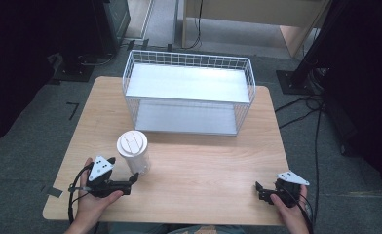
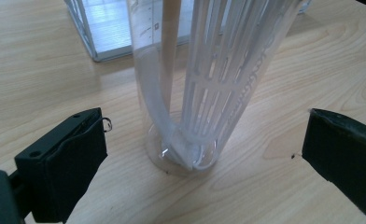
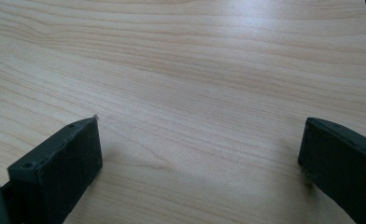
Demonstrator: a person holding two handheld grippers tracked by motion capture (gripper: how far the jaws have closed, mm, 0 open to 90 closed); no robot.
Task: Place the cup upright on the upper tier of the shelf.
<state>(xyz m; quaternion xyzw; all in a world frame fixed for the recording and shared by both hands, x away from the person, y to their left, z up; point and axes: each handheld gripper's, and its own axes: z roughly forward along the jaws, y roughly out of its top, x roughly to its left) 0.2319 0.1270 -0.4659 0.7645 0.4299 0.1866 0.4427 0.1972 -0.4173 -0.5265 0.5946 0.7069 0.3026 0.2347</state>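
Pale wooden desk (image 1: 213,165) carries a tall clear plastic tumbler with white lid (image 1: 133,151): judged light, slippery, tippable. It is best gripped low by the spread left tool (image 2: 204,154); right tool (image 3: 200,158) is spread too.

My light wooden surface (image 1: 213,165) stands on a grey carpeted floor (image 1: 28,146). Beyond it I see a pale wooden cabinet (image 1: 257,12), black stands (image 1: 296,78) at either side, and black cables (image 1: 311,105) trailing across the carpet. The room's edges are dark.
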